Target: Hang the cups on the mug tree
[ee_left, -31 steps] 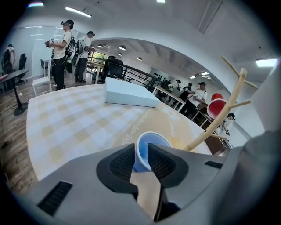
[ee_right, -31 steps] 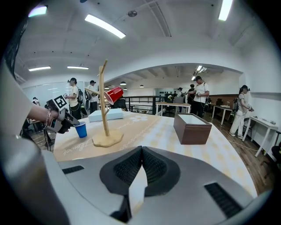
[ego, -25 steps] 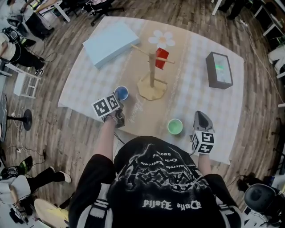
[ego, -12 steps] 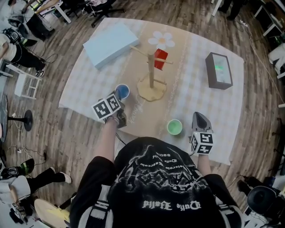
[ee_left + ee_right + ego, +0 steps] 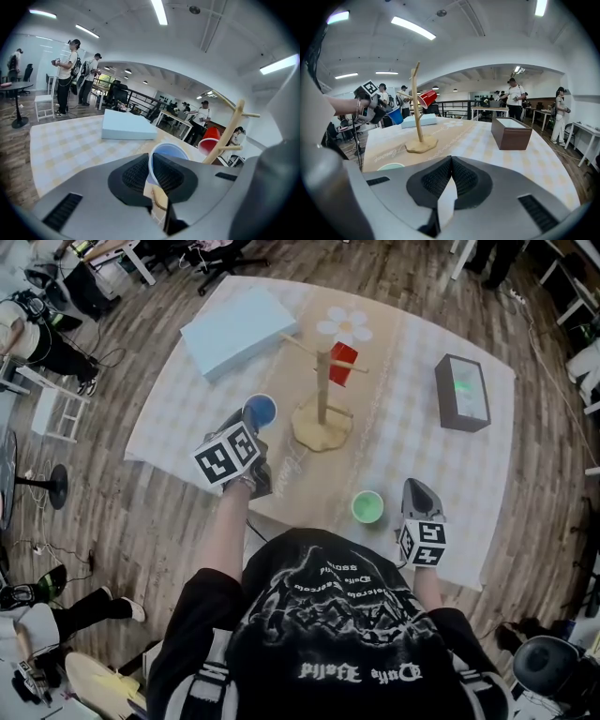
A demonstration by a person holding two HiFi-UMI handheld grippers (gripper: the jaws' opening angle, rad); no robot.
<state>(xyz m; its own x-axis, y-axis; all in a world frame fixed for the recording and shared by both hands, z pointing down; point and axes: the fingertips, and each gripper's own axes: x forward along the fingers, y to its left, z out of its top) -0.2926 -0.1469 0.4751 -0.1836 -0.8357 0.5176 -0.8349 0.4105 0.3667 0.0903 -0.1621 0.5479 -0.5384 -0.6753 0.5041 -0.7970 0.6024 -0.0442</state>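
Note:
A wooden mug tree stands mid-table with a red cup hanging on a right-hand peg. My left gripper is shut on the rim of a blue cup, held just left of the tree's base. In the left gripper view the blue cup's wall sits pinched between the pads, and the tree and red cup are ahead on the right. A green cup stands upright near the front edge. My right gripper is shut and empty, to the right of the green cup.
A light blue box lies at the back left and a brown open box at the right. A flower mat lies behind the tree. People and chairs stand around the table on the wooden floor.
My left gripper has risen and moved a little away from me with the blue cup in it. The right gripper has barely moved.

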